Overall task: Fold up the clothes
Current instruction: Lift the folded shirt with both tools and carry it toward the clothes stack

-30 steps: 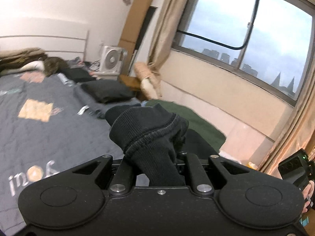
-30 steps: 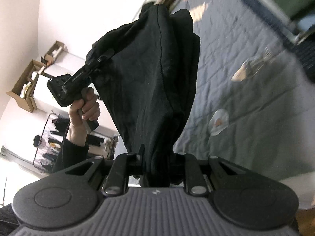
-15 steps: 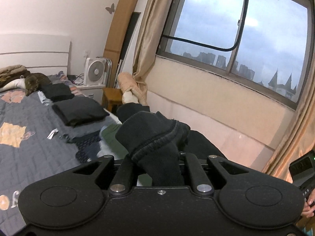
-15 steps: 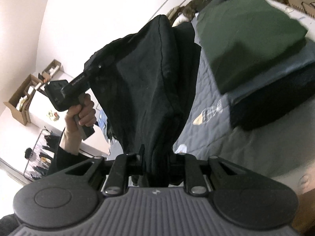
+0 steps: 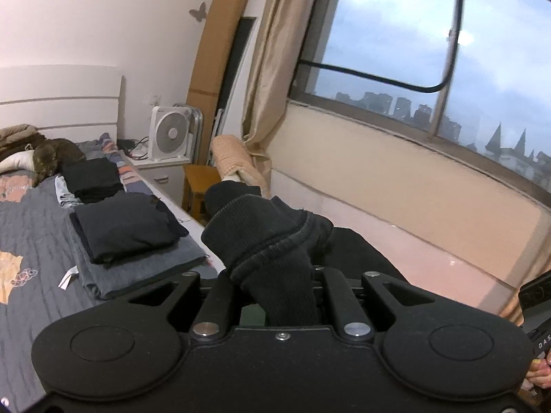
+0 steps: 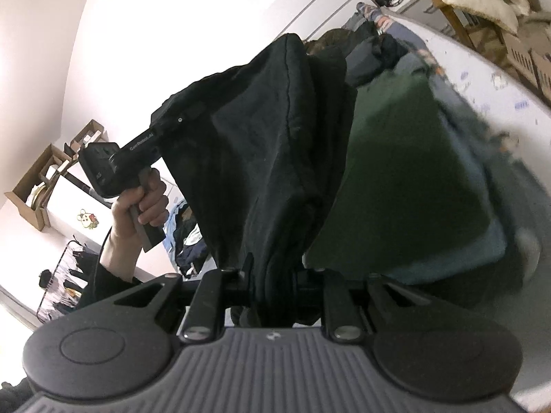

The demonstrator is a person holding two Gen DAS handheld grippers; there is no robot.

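A black garment (image 6: 275, 144) hangs in the air, stretched between both grippers. My left gripper (image 5: 275, 285) is shut on its ribbed cuff or hem (image 5: 265, 237). My right gripper (image 6: 272, 282) is shut on another bunched part of the cloth. In the right wrist view the left gripper (image 6: 172, 124) shows from outside, held by a hand (image 6: 137, 206), its fingertips buried in the black cloth. Below the garment lies a folded dark green garment (image 6: 406, 179) on a stack.
On the grey quilted bed (image 5: 31, 237) lie folded dark clothes (image 5: 124, 227) on folded denim (image 5: 144, 268), and another black pile (image 5: 91, 177). A fan (image 5: 170, 134), wooden stool (image 5: 199, 179), curtain (image 5: 272, 79) and window (image 5: 430, 44) stand to the right. Unfolded clothes (image 6: 187, 241) lie beyond.
Both grippers have carried the black garment sideways over the bed; the green folded stack has come right under it, and the left view has swung back toward the bed's folded piles.
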